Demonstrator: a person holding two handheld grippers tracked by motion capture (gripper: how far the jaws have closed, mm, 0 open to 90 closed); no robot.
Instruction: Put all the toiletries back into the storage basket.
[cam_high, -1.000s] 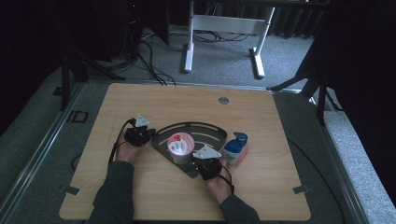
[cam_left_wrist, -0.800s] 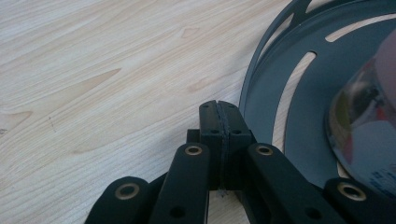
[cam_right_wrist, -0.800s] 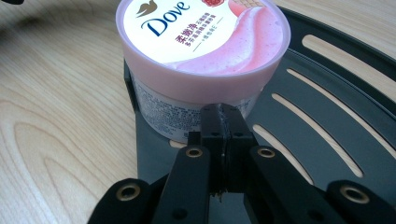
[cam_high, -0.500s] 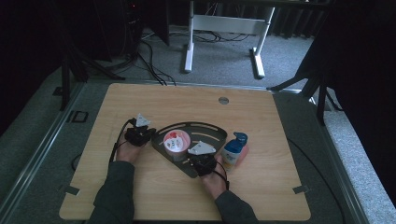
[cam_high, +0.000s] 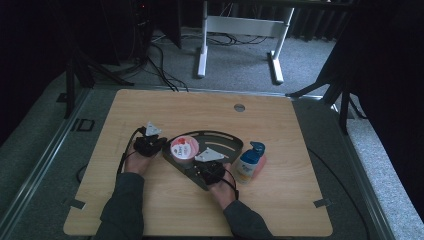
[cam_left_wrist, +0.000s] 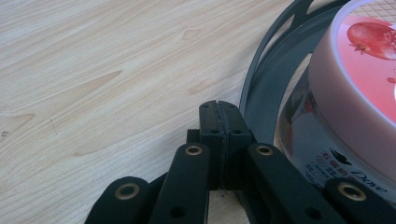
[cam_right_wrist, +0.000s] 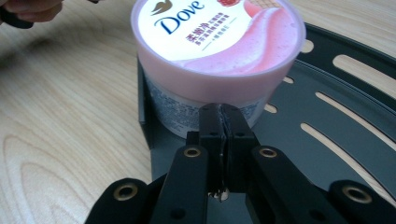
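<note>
Underneath, pale wooden table (cam_high: 150, 200) on grey carpet (cam_high: 240, 65), dark surroundings.

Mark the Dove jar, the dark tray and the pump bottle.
Dove jar (cam_right_wrist: 210, 28): right gripper view, lid top.
Dark tray (cam_high: 227, 142): high view, slotted floor near curved rim.
Pump bottle (cam_high: 248, 162): high view, body.

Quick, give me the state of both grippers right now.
Left gripper: closed, fingers together, holding nothing, beside the tray.
Right gripper: closed, holding nothing, tips at the pink jar.
</note>
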